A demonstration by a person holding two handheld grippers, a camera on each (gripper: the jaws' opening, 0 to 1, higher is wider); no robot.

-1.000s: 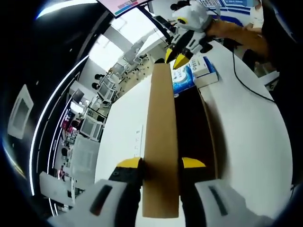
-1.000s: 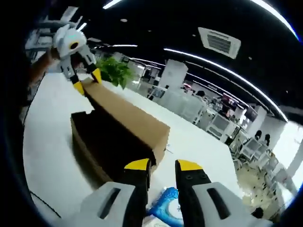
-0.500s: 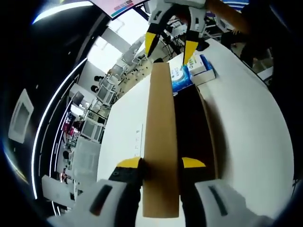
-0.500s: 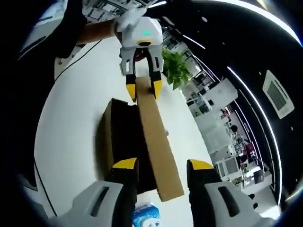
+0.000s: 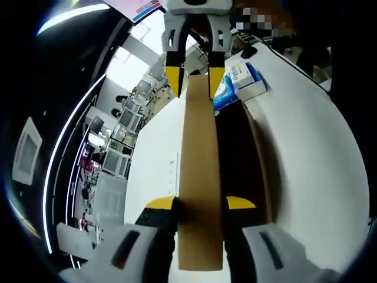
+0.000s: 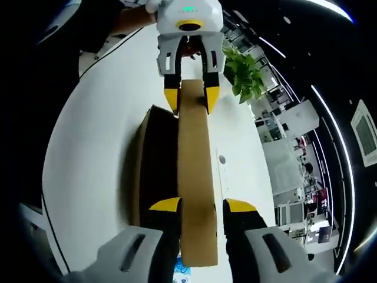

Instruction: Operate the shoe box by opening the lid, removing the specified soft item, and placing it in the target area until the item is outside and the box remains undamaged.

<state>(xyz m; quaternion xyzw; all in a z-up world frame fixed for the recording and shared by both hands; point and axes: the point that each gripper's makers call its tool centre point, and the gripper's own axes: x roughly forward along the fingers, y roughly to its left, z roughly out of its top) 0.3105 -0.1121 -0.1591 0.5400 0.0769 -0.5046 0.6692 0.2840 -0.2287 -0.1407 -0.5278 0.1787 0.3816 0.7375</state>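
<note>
1. The left tool (image 5: 200,203) clamps the near end of the raised brown cardboard lid (image 5: 199,177).
2. The right tool (image 5: 194,73) straddles its far end.
3. The dark open shoe box (image 5: 244,159) sits on the white desk (image 5: 306,153).

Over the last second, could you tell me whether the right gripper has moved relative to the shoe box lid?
Yes. The right gripper has come onto the far end of the raised lid, its jaws now straddling the lid's edge, opposite the left gripper.

The left gripper (image 5: 200,203) and the right gripper (image 6: 202,205) face each other from opposite ends, each with its yellow-tipped jaws set closely on either side of the raised cardboard lid (image 5: 199,177).
</note>
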